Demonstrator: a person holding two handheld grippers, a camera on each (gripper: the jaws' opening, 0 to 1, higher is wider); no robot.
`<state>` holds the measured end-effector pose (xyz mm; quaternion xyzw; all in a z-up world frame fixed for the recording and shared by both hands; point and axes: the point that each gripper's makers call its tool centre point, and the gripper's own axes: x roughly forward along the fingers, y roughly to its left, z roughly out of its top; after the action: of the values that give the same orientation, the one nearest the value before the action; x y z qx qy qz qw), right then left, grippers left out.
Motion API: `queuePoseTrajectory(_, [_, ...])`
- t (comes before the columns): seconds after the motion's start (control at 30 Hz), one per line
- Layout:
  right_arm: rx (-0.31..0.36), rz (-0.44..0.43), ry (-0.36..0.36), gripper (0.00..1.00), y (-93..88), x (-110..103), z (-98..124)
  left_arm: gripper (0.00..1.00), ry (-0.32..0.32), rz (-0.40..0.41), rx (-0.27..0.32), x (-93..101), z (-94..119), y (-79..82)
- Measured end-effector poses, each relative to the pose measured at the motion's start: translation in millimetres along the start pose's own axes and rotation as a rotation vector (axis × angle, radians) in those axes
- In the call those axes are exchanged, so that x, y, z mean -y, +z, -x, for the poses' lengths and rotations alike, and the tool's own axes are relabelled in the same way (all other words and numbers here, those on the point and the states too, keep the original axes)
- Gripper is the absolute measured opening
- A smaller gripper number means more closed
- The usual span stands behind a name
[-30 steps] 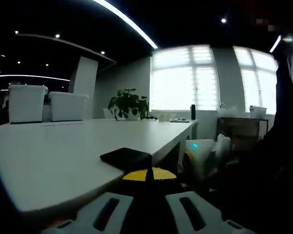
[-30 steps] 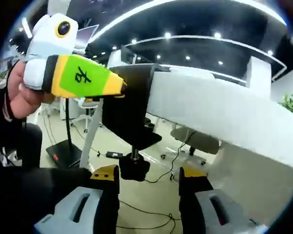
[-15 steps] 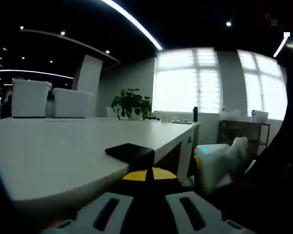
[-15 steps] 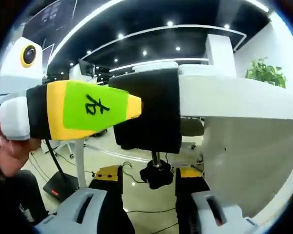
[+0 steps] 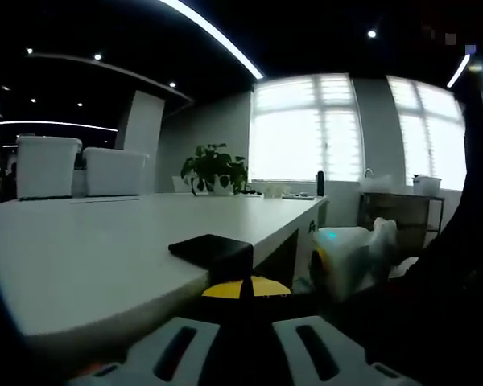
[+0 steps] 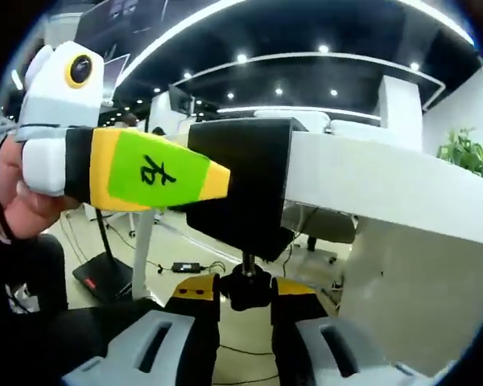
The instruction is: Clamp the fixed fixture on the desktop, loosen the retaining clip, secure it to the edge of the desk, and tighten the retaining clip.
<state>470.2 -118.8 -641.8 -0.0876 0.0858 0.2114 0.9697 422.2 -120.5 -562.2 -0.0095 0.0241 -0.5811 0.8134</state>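
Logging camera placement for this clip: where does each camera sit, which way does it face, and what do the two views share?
Left gripper view: rides the left tongs at desk level, looking along the white desk toward the windows; its jaws hold the black clamp.
Right gripper view: rides the right tongs below the desk edge, looking up at the clamp's knob; a hand shows.
Shared: clamp, desk, potted plant.

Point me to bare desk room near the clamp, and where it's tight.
Free: the desktop from the clamp back to the two white bins and the plant. Tight: the desk edge, where the left gripper presses the clamp's side, and below it, where the right gripper closes on the knob.
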Motion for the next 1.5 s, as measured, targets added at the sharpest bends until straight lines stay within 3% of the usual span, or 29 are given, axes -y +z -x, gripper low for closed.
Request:
queuePoseTrajectory(0.1, [0.013, 0.047, 0.088, 0.22, 1.3, -2.0, -1.3, 0.03, -0.004, -0.011, -0.007, 3.1, -1.6, -1.6])
queuePoseTrajectory(0.17, [0.010, 0.026, 0.125, 0.22, 0.7, -3.3, -1.6, 0.03, -0.007, -0.017, -0.012, 3.7, -1.9, -2.1])
queuePoseTrajectory(0.2, [0.023, 0.083, 0.171, 0.22, 2.5, -5.0, -0.5, 0.03, -0.009, -0.018, -0.014, 4.2, -2.1, -2.3])
queuePoseTrajectory(0.3, [0.032, 0.053, 0.260, 0.22, 2.1, -7.7, -0.2, 0.03, -0.016, -0.019, -0.017, 5.3, -2.5, -2.8])
queuePoseTrajectory(0.43, [0.052, 0.086, 0.334, 0.22, 2.4, -8.9, -2.9, 0.03, -0.024, -0.013, -0.014, 6.1, -2.8, -3.3])
queuePoseTrajectory(0.8, [0.061, 0.081, 0.383, 0.23, 2.8, -11.9, -2.4, 0.03, -0.025, -0.027, -0.030, 7.1, -2.4, -4.2])
queuePoseTrajectory(0.87, [0.040, 0.077, 0.372, 0.23, 2.4, -11.4, -0.2, 0.03, -0.015, -0.060, -0.049, 7.1, -2.0, -3.3])
queuePoseTrajectory(0.9, [0.010, 0.027, 0.334, 0.23, -0.6, -10.2, 2.1, 0.03, -0.011, -0.065, -0.048, 7.8, -2.1, -1.9])
queuePoseTrajectory(1.0, [0.034, -0.059, 0.257, 0.29, 2.3, -12.3, 5.3, 0.03, -0.005, -0.060, -0.044, 6.0, -1.1, -1.7])
queuePoseTrajectory(1.1, [0.062, -0.153, 0.105, 0.36, 3.2, -8.4, 4.9, 0.03, 0.000, -0.052, -0.045, 4.5, 0.9, -2.0])
queuePoseTrajectory(1.2, [0.030, -0.181, -0.054, 0.45, -4.9, -6.2, 4.7, 0.03, 0.007, -0.048, -0.032, 2.2, 5.3, 1.2])
queuePoseTrajectory(1.27, [0.010, -0.213, -0.109, 0.47, -9.1, -5.1, 4.0, 0.03, 0.011, -0.042, -0.024, 1.2, 7.4, 2.1])
queuePoseTrajectory(1.33, [0.029, -0.171, -0.176, 0.51, -2.1, -2.9, 7.4, 0.03, 0.012, -0.036, -0.022, 0.7, 7.6, 1.5])
queuePoseTrajectory(1.4, [0.041, -0.157, -0.188, 0.58, 4.8, -8.0, 9.4, 0.03, 0.010, -0.030, -0.022, 0.1, 7.3, 0.1])
queuePoseTrajectory(1.5, [0.021, -0.165, -0.208, 0.56, 3.7, -3.7, 3.1, 0.03, 0.008, -0.023, -0.024, 0.1, 6.3, -2.6])
